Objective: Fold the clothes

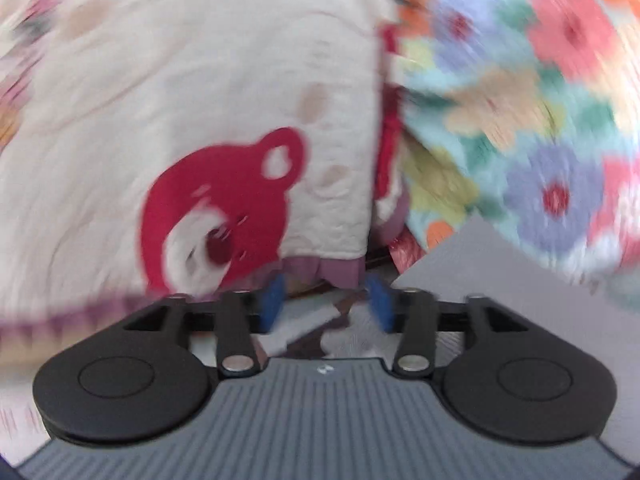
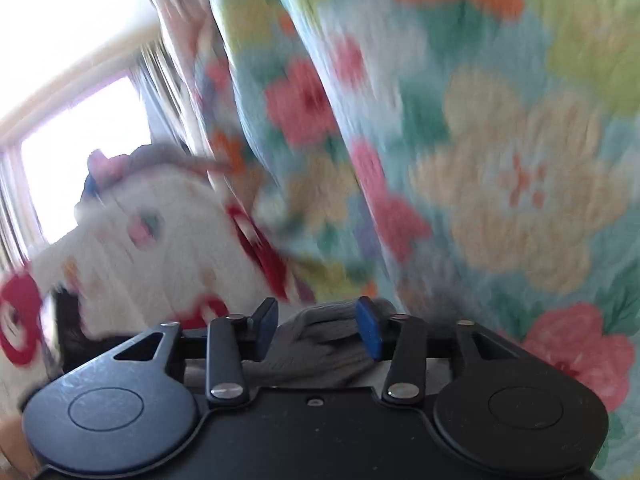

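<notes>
so both grippers, left gripper [image 1: 326, 300] and right gripper [image 2: 316, 328], hang released beside the bear-print garment [image 1: 200, 120]; next they must catch its pink hem [image 1: 320, 272] to begin folding.

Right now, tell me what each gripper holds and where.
Nothing. The left gripper is open just below the white garment's purple hem; the right gripper is open over grey cloth.

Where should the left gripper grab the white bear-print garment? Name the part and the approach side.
Take the purple ruffled hem of the white bear-print garment, coming from below. That edge hangs free just ahead of the open left gripper, thin enough to pinch.
</notes>
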`<state>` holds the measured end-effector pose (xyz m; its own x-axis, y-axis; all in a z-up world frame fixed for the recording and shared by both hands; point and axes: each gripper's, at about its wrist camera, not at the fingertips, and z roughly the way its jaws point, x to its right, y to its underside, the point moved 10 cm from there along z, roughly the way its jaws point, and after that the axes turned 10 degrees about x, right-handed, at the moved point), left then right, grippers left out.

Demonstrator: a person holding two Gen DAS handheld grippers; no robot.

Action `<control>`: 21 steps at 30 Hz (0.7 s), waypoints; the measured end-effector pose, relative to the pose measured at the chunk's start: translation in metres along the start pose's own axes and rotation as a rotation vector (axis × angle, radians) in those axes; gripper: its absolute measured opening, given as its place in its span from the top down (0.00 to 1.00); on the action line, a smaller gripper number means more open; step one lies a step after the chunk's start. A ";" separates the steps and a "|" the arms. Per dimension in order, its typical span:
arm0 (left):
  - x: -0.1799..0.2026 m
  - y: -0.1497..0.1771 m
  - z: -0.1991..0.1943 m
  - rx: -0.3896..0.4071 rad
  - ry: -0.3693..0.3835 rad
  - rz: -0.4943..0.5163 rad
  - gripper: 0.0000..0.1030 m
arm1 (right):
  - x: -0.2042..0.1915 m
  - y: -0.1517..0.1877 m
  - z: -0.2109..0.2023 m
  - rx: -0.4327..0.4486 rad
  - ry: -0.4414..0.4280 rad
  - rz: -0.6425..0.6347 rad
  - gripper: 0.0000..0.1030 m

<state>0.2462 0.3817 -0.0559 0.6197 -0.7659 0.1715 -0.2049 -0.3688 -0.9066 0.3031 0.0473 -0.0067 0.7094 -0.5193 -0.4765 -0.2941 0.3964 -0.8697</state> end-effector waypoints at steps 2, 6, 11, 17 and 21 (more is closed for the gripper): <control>0.000 0.004 -0.022 -0.007 0.015 -0.029 0.43 | -0.021 -0.004 -0.005 0.006 -0.037 -0.038 0.42; 0.013 0.021 -0.057 -0.036 -0.024 0.089 0.35 | -0.045 0.026 0.004 -0.139 0.022 -0.238 0.42; 0.031 0.046 -0.107 -0.157 0.019 0.098 0.28 | -0.035 0.053 -0.030 -0.314 0.070 -0.081 0.40; 0.057 0.075 -0.184 -0.206 0.031 0.193 0.14 | -0.029 0.065 -0.085 -0.397 0.169 -0.077 0.36; 0.065 0.099 -0.233 -0.200 0.019 0.245 0.02 | -0.042 0.048 -0.118 -0.379 0.200 -0.087 0.29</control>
<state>0.0893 0.1731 -0.0443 0.5196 -0.8537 -0.0338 -0.4927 -0.2671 -0.8282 0.1833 -0.0016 -0.0434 0.6146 -0.6899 -0.3825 -0.4798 0.0579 -0.8755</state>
